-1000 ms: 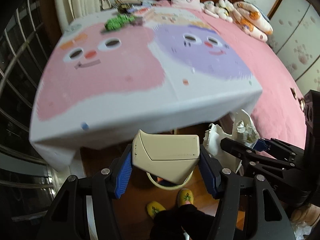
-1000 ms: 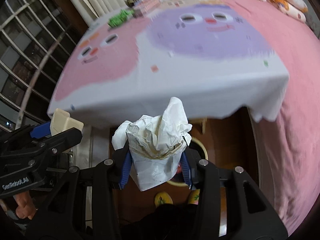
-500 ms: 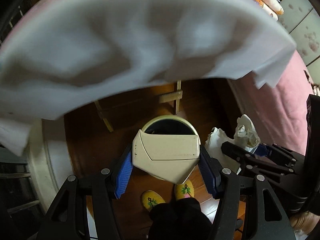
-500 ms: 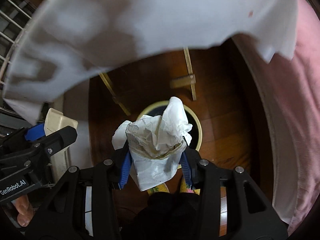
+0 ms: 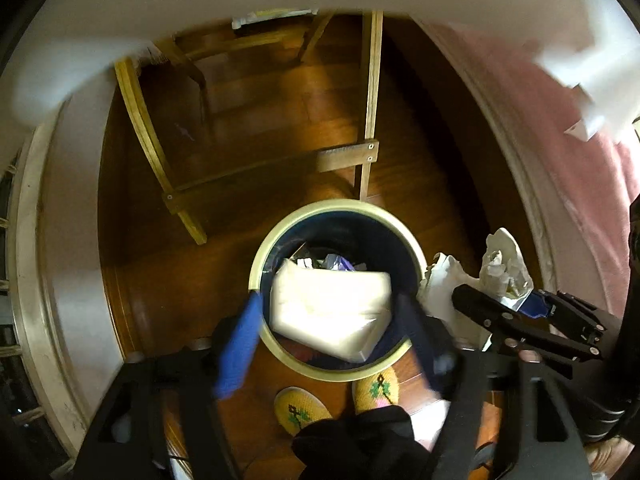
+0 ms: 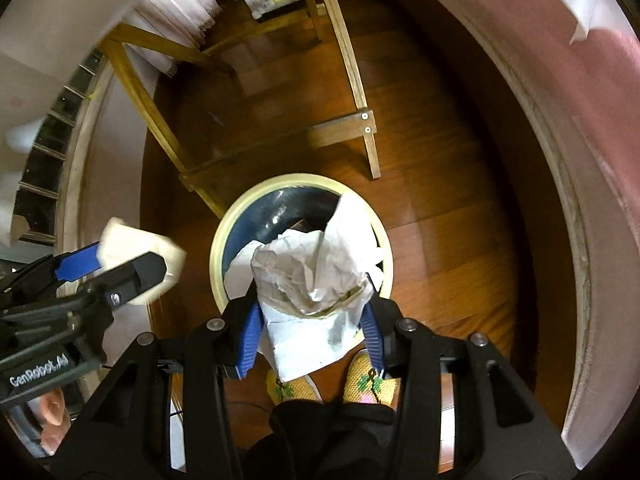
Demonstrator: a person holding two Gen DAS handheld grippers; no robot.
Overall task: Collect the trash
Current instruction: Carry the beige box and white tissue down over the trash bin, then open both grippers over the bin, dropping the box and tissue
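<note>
1. Over bin (image 5: 335,216) on wood floor: cream carton (image 5: 330,310) is let go by left gripper (image 5: 328,336), jaws just spread, pads clear.
2. Crumpled paper wad (image 6: 316,280) is clamped in right gripper (image 6: 310,338) above rim; drop is judged still to come.

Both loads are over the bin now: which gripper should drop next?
Right. The left gripper has just been opening and its carton sits loose above the bin. The right gripper clamps the crumpled paper over the bin.
</note>
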